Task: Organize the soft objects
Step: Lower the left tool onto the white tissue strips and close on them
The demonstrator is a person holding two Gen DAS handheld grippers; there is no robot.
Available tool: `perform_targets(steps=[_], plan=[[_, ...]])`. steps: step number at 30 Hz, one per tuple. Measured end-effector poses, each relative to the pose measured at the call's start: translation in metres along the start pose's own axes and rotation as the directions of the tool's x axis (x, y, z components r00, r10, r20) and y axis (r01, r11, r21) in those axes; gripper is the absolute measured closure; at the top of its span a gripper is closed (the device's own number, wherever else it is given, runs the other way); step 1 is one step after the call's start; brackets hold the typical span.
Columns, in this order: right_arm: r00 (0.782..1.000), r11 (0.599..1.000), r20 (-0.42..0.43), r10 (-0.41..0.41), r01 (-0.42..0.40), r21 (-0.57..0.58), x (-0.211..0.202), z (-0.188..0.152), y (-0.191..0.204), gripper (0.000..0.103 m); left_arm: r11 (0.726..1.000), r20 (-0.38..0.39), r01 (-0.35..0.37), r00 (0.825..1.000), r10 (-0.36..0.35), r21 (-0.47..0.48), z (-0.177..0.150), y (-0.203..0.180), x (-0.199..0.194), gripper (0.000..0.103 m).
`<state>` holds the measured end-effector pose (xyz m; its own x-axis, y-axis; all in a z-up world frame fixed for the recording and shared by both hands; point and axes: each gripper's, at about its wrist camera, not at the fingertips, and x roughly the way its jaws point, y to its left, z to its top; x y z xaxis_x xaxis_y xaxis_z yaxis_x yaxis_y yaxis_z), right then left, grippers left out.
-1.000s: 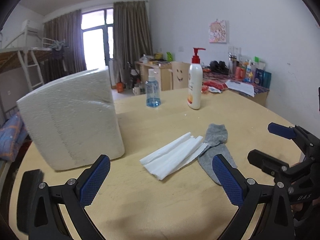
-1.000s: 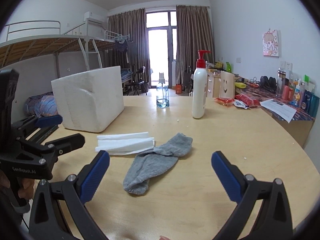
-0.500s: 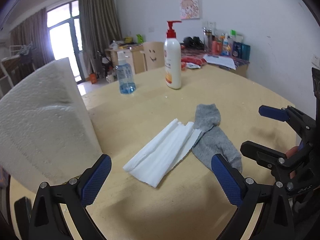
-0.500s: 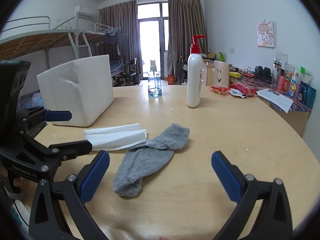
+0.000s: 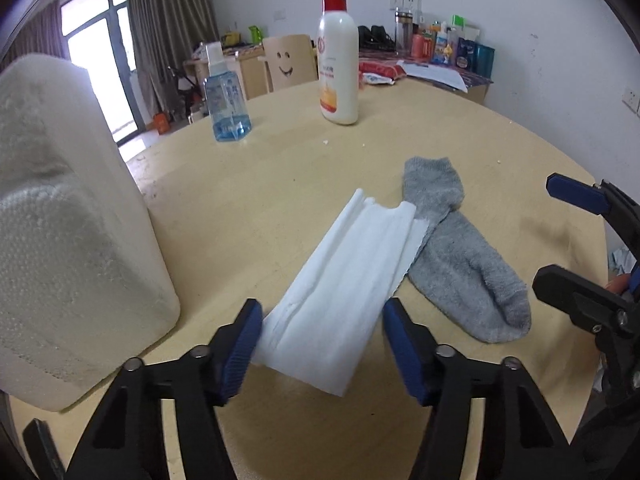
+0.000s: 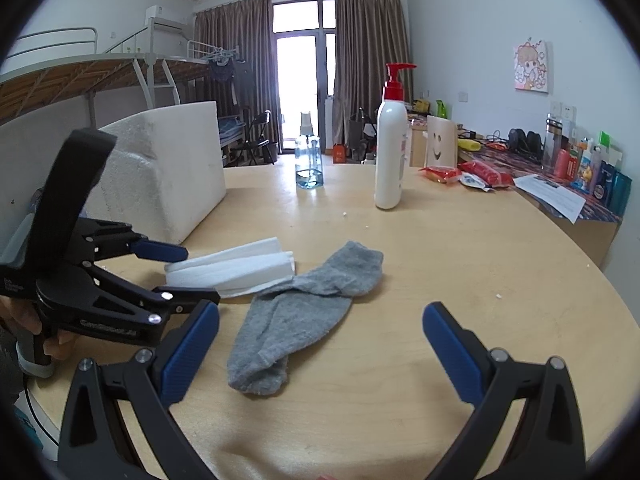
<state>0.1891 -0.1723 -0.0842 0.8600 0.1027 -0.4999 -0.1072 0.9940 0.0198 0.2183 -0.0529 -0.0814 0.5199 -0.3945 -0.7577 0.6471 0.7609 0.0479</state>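
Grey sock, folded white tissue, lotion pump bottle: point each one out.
Grey sock (image 6: 296, 312): right wrist view, middle of its foot.
Folded white tissue (image 5: 344, 292): left wrist view, flat centre.
Lotion pump bottle (image 6: 390, 160): right wrist view, white body.

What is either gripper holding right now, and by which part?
Nothing yet. The left gripper is open, its fingers flanking the near end of the folded white tissue. The right gripper is open above the table.
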Motion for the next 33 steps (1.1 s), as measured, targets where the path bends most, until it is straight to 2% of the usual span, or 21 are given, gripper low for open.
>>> perform_targets(steps=[3,6,8,9,10,11,17,27,33], plan=[[1.000,1.000,-0.005,-0.004,0.004,-0.002,0.001,0.000,0.001,0.000,1.000,-0.020,0.004,1.000,-0.004,-0.008,-0.001,0.001,0.005,0.045],[1.000,1.000,-0.006,-0.008,0.008,-0.007,0.002,0.001,0.002,0.000,1.000,-0.025,0.022,0.999,-0.022,-0.014,-0.001,0.003,0.004,0.055],[1.000,1.000,-0.010,-0.011,0.011,-0.012,0.003,0.001,0.002,0.000,0.999,-0.021,0.030,0.999,-0.030,-0.017,-0.002,0.005,0.002,0.070],[1.000,1.000,-0.011,-0.013,0.013,-0.013,0.003,0.001,0.004,0.000,0.999,-0.019,0.031,0.999,-0.031,-0.019,-0.002,0.006,0.003,0.074],[1.000,1.000,-0.013,-0.014,0.014,-0.015,0.003,0.000,0.005,0.000,0.999,-0.017,0.034,0.999,-0.034,-0.020,-0.002,0.006,0.002,0.084],[1.000,1.000,-0.015,-0.014,0.013,-0.015,0.003,0.000,0.005,0.000,0.999,-0.015,0.040,0.999,-0.040,-0.021,-0.002,0.007,0.002,0.090],[0.999,0.999,-0.030,-0.026,0.026,-0.030,0.006,0.002,0.007,0.000,0.995,-0.006,0.093,0.996,-0.093,-0.044,-0.004,0.009,0.000,0.091],[0.994,0.998,-0.092,-0.051,0.047,-0.048,0.018,0.007,0.015,0.000,0.994,0.038,0.077,0.997,-0.075,-0.073,-0.006,0.013,-0.009,0.091],[0.991,0.998,-0.132,-0.035,0.028,-0.057,0.028,0.009,0.020,0.000,0.995,0.053,0.068,0.997,-0.064,-0.079,-0.007,0.014,-0.012,0.091]])
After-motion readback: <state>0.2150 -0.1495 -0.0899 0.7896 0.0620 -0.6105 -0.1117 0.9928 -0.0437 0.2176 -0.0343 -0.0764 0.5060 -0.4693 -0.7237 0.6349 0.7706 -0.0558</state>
